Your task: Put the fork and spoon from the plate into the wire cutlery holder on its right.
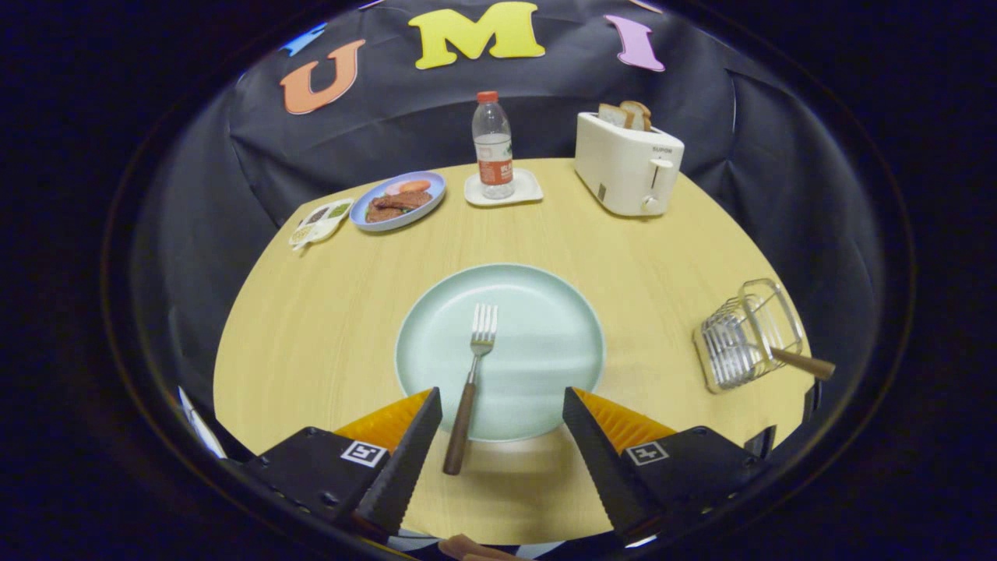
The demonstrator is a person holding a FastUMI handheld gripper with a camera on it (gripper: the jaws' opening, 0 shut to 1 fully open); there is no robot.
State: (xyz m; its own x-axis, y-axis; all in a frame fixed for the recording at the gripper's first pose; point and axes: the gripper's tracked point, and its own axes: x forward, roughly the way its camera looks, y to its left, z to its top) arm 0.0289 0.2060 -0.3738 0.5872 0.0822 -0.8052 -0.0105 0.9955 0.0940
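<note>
A pale green plate lies on the wooden table just ahead of my fingers. A fork with a brown wooden handle rests on it, tines pointing away, handle reaching over the near rim toward my left finger. My gripper is open, fingers wide apart above the plate's near edge, nothing between them but the fork's handle end close to the left one. To the right of the plate stands the wire cutlery holder, with a wooden handle sticking out of it to the right.
At the back of the table stand a white toaster with bread slices, a water bottle on a white coaster, a blue plate of food and a small white dish. Black cloth surrounds the table.
</note>
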